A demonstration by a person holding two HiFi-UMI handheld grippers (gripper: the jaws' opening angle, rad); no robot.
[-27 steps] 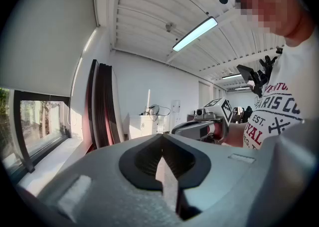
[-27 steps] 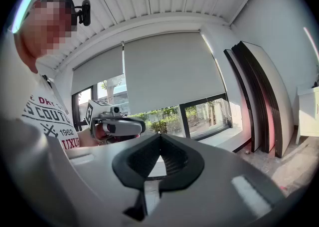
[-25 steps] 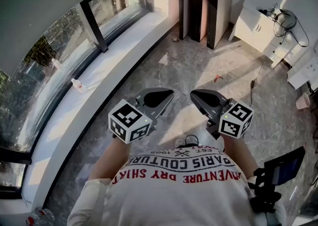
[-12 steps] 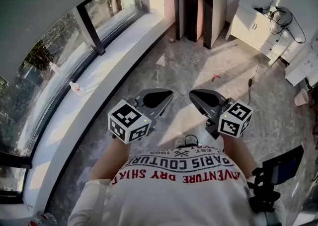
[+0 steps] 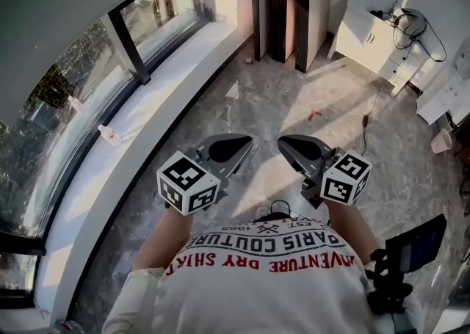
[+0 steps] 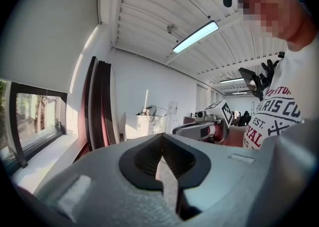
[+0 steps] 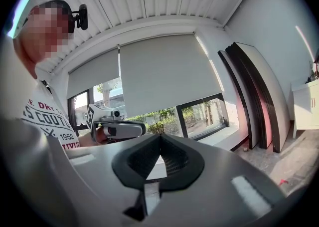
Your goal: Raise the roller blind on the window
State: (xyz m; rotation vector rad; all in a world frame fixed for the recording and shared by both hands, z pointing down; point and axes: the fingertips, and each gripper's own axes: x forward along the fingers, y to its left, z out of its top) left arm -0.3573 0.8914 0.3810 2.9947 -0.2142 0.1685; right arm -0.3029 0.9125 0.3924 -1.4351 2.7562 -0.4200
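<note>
**Head view with both gripper views.** The roller blind (image 7: 159, 74) is hanging lowered over the upper part of the window (image 7: 202, 116). Its bottom edge is leaving a strip of glass uncovered above the sill (image 5: 147, 109) (a second panel beside it is ending a little higher). The person (image 5: 264, 274) is standing on the floor (image 5: 294, 97), well apart from the window. The left gripper (image 5: 248, 139) is pointing roughly level along the window, with its jaws clenched tip to tip on nothing. It is the nearer of the two to the window. The right gripper (image 5: 281, 142) is sitting just beside it, on the side farther from the window, and its jaws are likewise pressing together with nothing between them. Neither gripper is touching the blind. A small bottle (image 5: 107, 133) is resting on the sill, close against the window. Dark panels (image 5: 283, 2) are leaning at the window's far end. A white cabinet (image 5: 367, 35) is standing beyond them, farther again from the window.
</note>
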